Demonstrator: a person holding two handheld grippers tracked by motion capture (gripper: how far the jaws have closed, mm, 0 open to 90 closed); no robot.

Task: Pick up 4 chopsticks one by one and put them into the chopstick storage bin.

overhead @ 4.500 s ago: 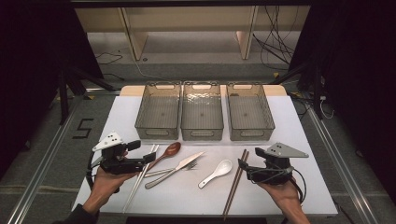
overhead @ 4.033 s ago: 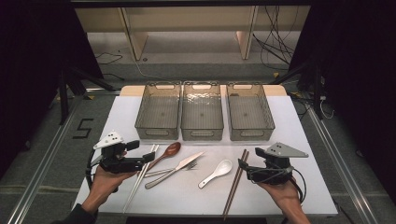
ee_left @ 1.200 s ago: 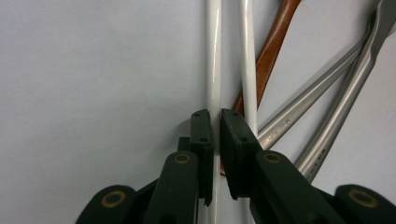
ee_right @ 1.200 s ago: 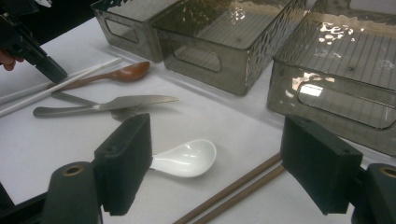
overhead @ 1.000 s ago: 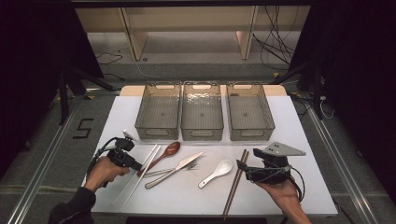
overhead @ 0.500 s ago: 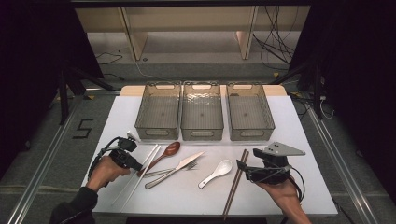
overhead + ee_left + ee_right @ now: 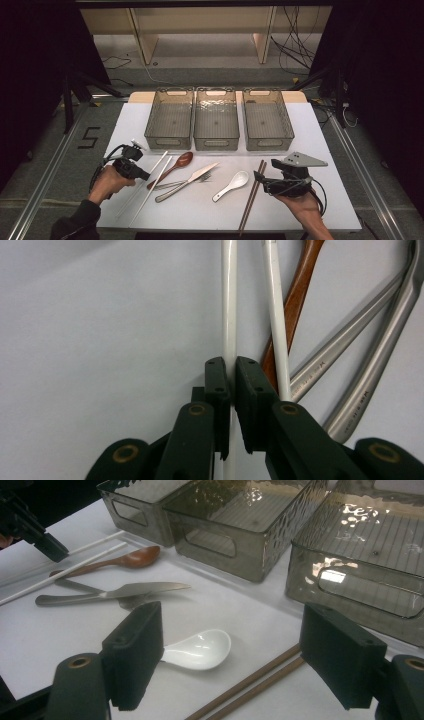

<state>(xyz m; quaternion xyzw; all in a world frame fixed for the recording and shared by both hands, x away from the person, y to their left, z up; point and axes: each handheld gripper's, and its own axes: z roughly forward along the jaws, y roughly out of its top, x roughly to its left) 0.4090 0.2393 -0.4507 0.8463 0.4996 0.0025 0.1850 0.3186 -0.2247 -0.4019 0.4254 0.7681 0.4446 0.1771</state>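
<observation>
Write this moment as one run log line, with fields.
left gripper: shut on white chopstick | right gripper: open, holds nothing | bins: no cutlery inside

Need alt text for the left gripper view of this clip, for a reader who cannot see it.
The left gripper, seen along its own black jaws, is shut on one white chopstick lying on the white table. Beside it lie a second white chopstick, a brown wooden spoon handle and two metal utensil handles.
</observation>
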